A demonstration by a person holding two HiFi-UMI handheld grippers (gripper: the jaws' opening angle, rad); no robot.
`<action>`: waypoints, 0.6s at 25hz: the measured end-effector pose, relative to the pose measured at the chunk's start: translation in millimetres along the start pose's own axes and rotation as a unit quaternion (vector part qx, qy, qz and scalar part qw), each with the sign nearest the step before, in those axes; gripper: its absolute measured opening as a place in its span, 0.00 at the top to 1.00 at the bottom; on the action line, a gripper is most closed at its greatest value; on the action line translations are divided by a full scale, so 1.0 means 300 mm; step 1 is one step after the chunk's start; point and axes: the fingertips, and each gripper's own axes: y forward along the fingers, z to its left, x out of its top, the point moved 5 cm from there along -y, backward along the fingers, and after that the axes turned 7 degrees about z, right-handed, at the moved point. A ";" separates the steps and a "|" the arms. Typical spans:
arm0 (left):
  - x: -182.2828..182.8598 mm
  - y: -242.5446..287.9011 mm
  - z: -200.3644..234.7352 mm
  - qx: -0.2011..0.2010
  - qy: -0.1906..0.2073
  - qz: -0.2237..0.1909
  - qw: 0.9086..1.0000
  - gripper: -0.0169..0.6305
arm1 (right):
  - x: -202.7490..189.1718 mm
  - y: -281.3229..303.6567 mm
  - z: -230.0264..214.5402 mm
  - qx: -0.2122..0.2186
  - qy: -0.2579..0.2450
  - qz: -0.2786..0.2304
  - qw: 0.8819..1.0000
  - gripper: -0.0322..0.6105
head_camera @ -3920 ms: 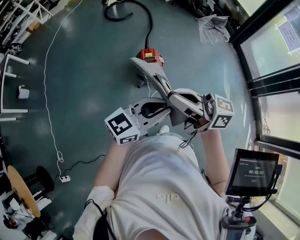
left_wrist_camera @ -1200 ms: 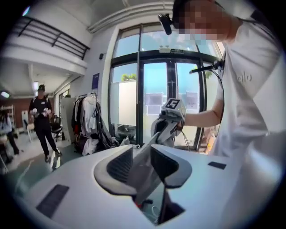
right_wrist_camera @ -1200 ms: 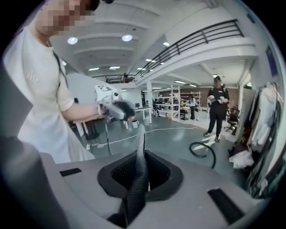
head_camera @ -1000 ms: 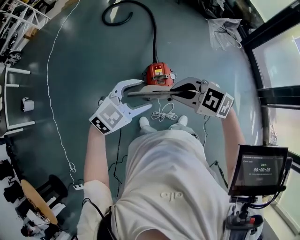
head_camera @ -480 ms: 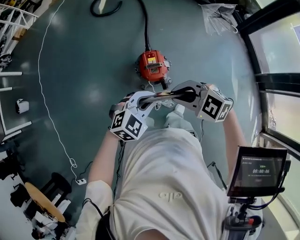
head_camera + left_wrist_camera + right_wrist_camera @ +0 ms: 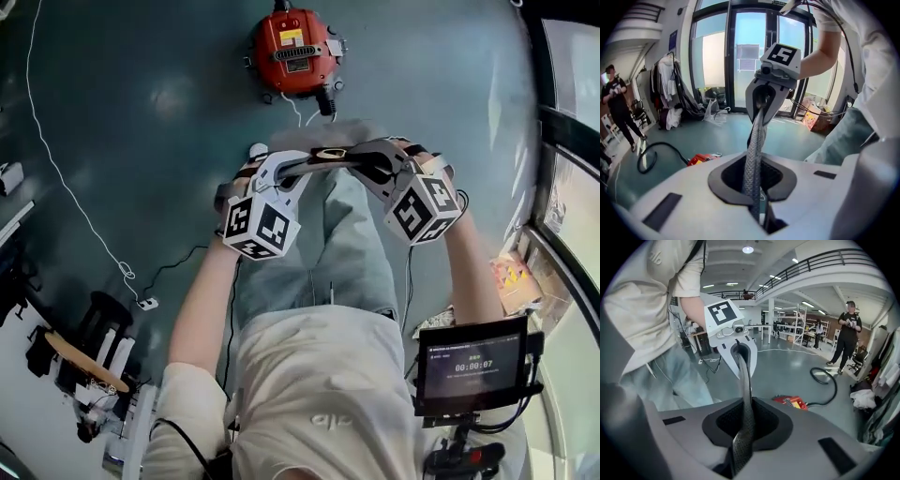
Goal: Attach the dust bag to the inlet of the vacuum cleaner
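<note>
The red vacuum cleaner (image 6: 292,45) stands on the floor ahead of my feet; it also shows small in the left gripper view (image 6: 704,158) and the right gripper view (image 6: 791,402). The grey dust bag (image 6: 328,155) hangs flat between both grippers above my knees, with an oval opening on top. My left gripper (image 6: 302,169) has just closed its jaws and is shut on the bag's left edge. My right gripper (image 6: 356,157) is shut on the right edge. Each gripper view shows the bag edge-on as a mesh strip (image 6: 754,140) (image 6: 746,413) that runs to the other gripper.
A black hose (image 6: 824,376) leads away from the vacuum, and its cord (image 6: 302,111) lies by my feet. A thin white cable (image 6: 56,178) crosses the floor at the left. One person (image 6: 847,333) stands further off. Glass doors (image 6: 740,61) line the right side.
The left gripper, open a second ago, has shut on the bag. Both grippers have come down and nearer my body with the bag, and the vacuum now sits higher in the head view.
</note>
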 end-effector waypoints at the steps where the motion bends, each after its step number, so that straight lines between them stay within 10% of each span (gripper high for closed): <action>1: -0.051 0.081 0.001 -0.006 -0.008 0.004 1.000 0.93 | -0.059 0.075 -0.003 0.001 0.005 0.005 1.000 0.89; 9: -0.415 0.667 -0.001 -0.036 -0.061 0.041 0.997 0.93 | -0.500 0.621 0.005 0.017 0.065 0.035 0.997 0.89; 15: -0.510 0.897 0.033 0.025 -0.072 0.026 0.997 0.93 | -0.671 0.803 -0.029 -0.041 0.065 0.042 0.996 0.89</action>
